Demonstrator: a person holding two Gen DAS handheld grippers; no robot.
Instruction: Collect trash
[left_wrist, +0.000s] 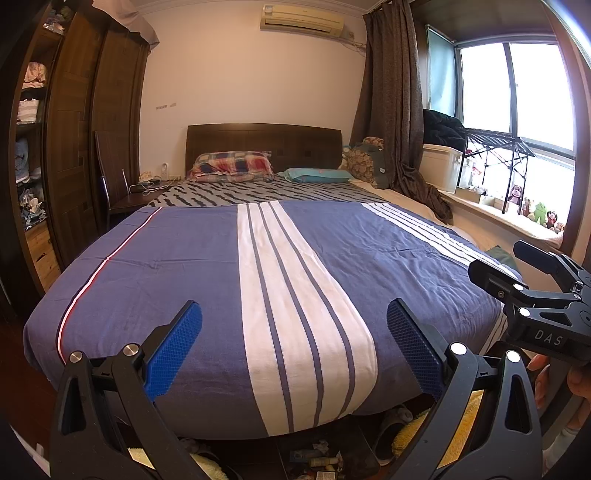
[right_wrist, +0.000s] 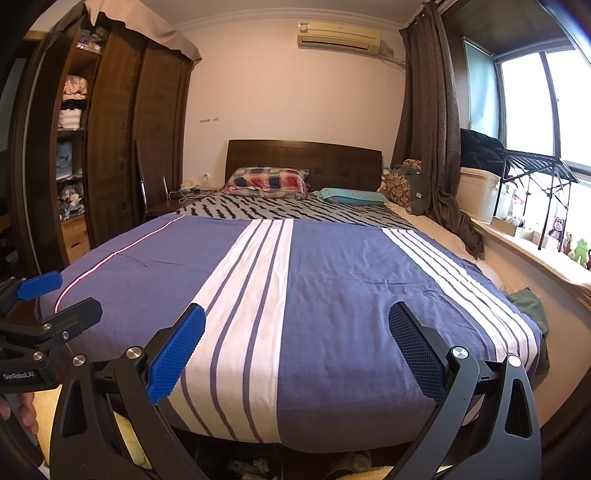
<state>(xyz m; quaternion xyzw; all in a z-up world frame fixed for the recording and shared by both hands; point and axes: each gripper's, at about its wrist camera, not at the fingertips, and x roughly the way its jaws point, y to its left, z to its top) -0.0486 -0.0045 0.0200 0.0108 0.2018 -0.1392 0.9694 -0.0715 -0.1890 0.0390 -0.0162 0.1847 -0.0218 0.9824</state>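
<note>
Bedroom with a wide bed (left_wrist: 184, 266) under a blue quilt with white stripes (left_wrist: 295, 295), both tongs held above its foot end.

Left tongs (left_wrist: 294, 345) and right tongs (right_wrist: 297, 347) are released, blue pads spread wide, grasping nothing. Small scraps of trash (left_wrist: 317, 458) lie on the floor below the bed's foot edge, beside a yellow fluffy mat (left_wrist: 406, 432).

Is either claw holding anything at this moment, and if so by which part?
Nothing is held. The left claw and right claw are both open and empty above the blue striped duvet.
</note>
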